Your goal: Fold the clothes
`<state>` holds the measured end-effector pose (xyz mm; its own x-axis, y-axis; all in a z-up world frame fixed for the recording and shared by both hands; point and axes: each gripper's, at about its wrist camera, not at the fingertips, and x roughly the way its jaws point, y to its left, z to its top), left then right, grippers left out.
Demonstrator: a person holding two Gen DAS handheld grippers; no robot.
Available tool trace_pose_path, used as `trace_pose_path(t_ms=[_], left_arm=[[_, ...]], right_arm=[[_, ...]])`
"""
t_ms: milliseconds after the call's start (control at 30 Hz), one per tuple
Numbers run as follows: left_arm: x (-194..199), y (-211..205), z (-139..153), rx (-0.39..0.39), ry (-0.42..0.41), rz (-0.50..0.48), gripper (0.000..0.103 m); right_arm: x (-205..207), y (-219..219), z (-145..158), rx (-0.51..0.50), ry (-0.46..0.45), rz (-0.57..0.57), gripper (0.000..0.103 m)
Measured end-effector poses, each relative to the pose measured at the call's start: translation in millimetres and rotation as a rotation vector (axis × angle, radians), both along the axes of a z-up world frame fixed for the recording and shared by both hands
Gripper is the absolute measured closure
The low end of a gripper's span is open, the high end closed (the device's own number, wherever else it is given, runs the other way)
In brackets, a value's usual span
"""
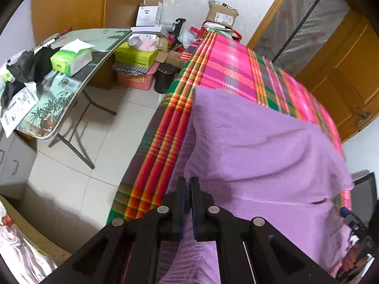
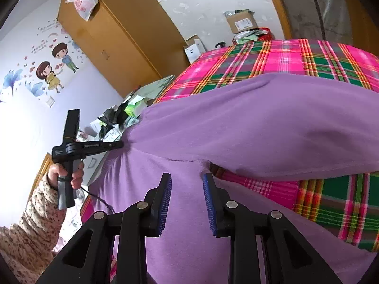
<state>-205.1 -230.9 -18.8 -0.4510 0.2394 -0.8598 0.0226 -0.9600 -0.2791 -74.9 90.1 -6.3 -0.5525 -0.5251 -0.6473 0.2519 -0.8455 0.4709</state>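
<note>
A purple garment (image 1: 255, 146) lies on a bed with a pink and green plaid cover (image 1: 227, 59), one layer folded over another. My left gripper (image 1: 188, 184) is shut on the purple garment's edge near the bed's side. In the right wrist view the same left gripper (image 2: 119, 144) pinches the purple garment (image 2: 260, 123) at its left corner, held by a hand in a floral sleeve (image 2: 35, 213). My right gripper (image 2: 187, 177) stands open just above the cloth, its blue pads apart, with nothing between them. The plaid cover (image 2: 272, 59) shows beyond.
A folding table (image 1: 94, 40) with a green tissue box (image 1: 71, 59) and black bags stands left of the bed across tiled floor. Boxes, a pink bin and a black bucket (image 1: 164, 78) crowd the far corner. A wooden wardrobe (image 2: 113, 35) lines the wall.
</note>
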Motion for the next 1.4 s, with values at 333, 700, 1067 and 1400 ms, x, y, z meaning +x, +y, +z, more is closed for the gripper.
trace_pose_path(t_ms=[333,700,1067,1400], left_arm=[[11.0,-6.7,-1.6,0.056,-0.002,0.000,0.090],[63.0,-45.9,33.2,0.060,-0.028,0.067,0.078],[143.1,-60.1,6.3,0.078,-0.104,0.153,0.074],[153.3,-66.1,-3.5,0.185,-0.108,0.262,0.068]], right_arm=[[1.6,0.1,0.7,0.014,0.004,-0.003,0.074],[35.6,8.5,39.6,0.075,0.116,0.020,0.074],[86.8,-19.9,18.1,0.180,0.085,0.212,0.073],[136.1,-47.1,-5.5,0.285,0.091,0.325,0.073]])
